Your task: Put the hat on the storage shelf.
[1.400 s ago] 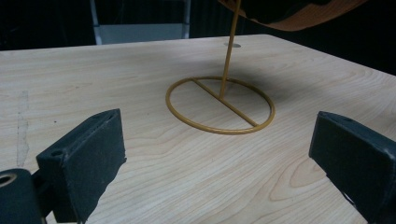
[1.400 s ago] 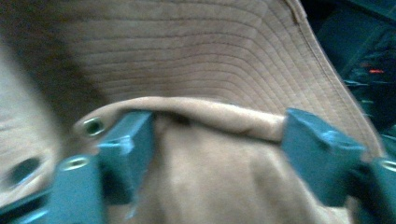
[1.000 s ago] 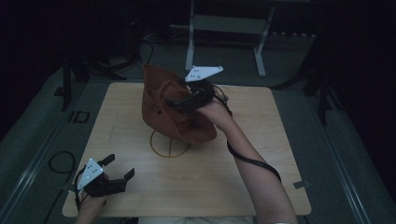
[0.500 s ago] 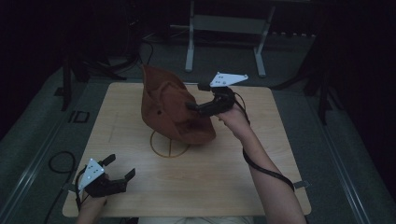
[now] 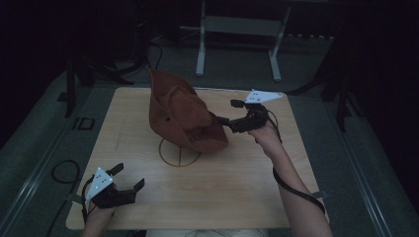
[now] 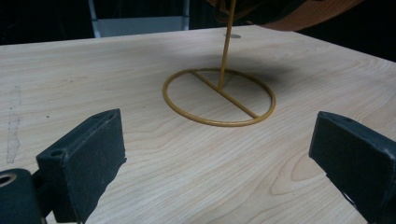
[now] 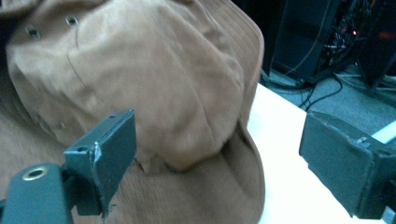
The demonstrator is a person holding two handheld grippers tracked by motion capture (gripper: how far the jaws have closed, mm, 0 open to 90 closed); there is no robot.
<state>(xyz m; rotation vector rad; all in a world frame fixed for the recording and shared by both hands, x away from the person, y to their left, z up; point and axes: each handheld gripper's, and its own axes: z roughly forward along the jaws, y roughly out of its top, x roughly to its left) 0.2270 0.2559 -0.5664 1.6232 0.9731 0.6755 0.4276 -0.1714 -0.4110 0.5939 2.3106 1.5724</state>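
A brown hat (image 5: 185,116) is seen sitting on a thin yellow wire stand (image 5: 180,156) near the middle of a pale wooden table (image 5: 227,182). The hat is tilted, and its brim hangs down toward the right side. The stand's round base lies flat on the table, and a thin rod goes up from it under the hat. The right gripper (image 5: 226,112) is held up just beside the hat's brim by a hand (image 5: 264,137). Its jaws are spread wide, and nothing is held between them. In the right gripper view, the hat (image 7: 140,107) is seen very close, with soft folds and small metal holes near the top. The left gripper (image 5: 129,177) is kept low at the near left corner of the table, well apart from the stand. Its jaws are also spread wide with nothing between them. In the left gripper view, the stand's ring (image 6: 219,97) is seen ahead on the bare wood.
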